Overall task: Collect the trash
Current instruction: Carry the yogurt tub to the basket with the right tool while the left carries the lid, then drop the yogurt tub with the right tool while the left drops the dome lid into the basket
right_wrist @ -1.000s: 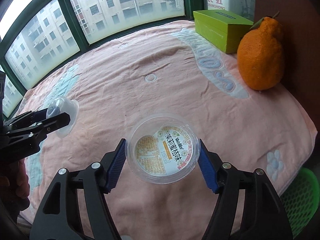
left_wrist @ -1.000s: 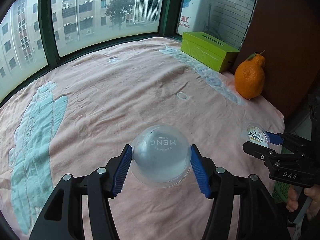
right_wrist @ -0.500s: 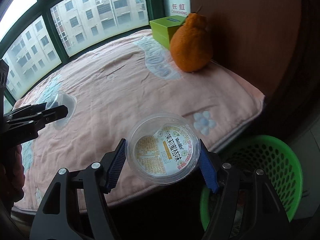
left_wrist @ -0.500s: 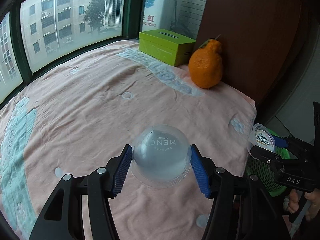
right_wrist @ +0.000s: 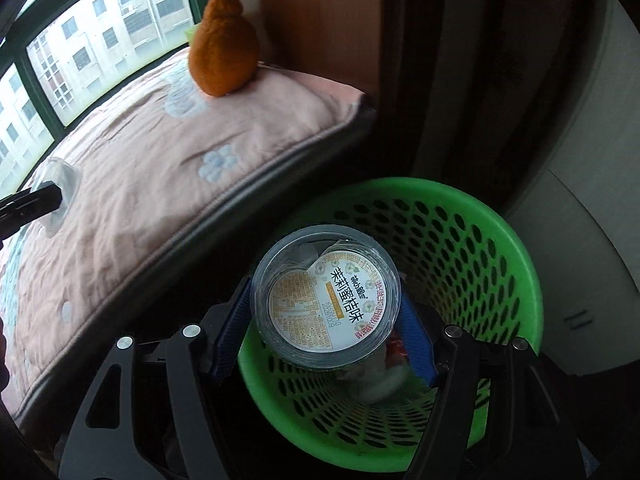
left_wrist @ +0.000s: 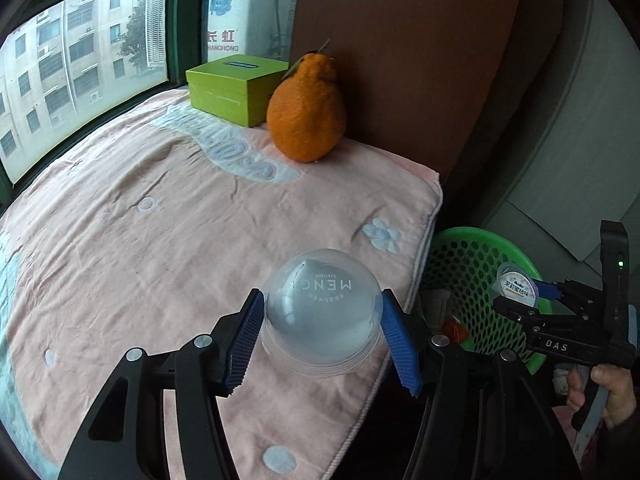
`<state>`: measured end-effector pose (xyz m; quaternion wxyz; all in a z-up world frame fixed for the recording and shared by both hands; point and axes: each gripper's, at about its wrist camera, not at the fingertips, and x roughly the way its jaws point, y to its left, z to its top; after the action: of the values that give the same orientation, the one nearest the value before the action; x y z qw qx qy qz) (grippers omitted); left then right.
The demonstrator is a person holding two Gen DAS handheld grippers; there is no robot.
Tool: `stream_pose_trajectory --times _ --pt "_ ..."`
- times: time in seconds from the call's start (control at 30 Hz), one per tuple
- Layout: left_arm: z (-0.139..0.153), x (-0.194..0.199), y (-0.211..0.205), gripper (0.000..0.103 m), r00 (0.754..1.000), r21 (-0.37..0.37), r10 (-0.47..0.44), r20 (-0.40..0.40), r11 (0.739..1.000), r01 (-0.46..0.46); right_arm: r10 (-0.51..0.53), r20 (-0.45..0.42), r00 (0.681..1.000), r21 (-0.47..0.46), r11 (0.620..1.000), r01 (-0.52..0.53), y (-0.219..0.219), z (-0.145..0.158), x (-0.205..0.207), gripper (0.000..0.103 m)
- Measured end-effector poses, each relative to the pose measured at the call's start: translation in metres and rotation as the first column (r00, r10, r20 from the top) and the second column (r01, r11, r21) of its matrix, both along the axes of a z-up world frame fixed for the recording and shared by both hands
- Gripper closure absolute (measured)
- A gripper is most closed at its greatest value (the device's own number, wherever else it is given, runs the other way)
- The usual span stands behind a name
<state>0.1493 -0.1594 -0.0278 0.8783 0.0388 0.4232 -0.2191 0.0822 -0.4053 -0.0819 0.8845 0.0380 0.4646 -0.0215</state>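
left jaws tight on "meng" dome cup, right jaws on labelled cup

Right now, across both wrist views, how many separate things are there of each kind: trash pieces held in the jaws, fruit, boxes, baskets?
Held trash: 2, a clear plastic dome lid and a clear plastic cup with a printed label
Fruit: 1, a bumpy orange citrus fruit
Boxes: 1, a lime-green cardboard box
Baskets: 1, a green perforated plastic basket
Total: 5
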Motion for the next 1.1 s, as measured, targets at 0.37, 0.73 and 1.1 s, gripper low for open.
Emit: stream_pose_trajectory --times 0.37,0.73,1.1 --pt "-0.008 -0.012 -0.054 0.046 0.995 0.025 -0.099 -0.014 0.995 0.1 -0.124 -0.039 0.991 -0.015 0.992 0.124 -0.061 -0.018 -0.021 0.034" --pt "-0.021 -0.024 -0.097 0.046 0.982 0.04 -0.183 -0.038 0.982 0.184 -0.154 0.014 0.988 -0.001 0.988 0.154 -0.08 -0.001 -0.039 0.028" --pt "-0.037 -0.038 -0.143 0.046 0.963 0.031 -0.255 -0.081 0.966 0.258 -0.187 0.123 0.975 0.028 0.982 0.185 -0.094 0.038 -0.066 0.025"
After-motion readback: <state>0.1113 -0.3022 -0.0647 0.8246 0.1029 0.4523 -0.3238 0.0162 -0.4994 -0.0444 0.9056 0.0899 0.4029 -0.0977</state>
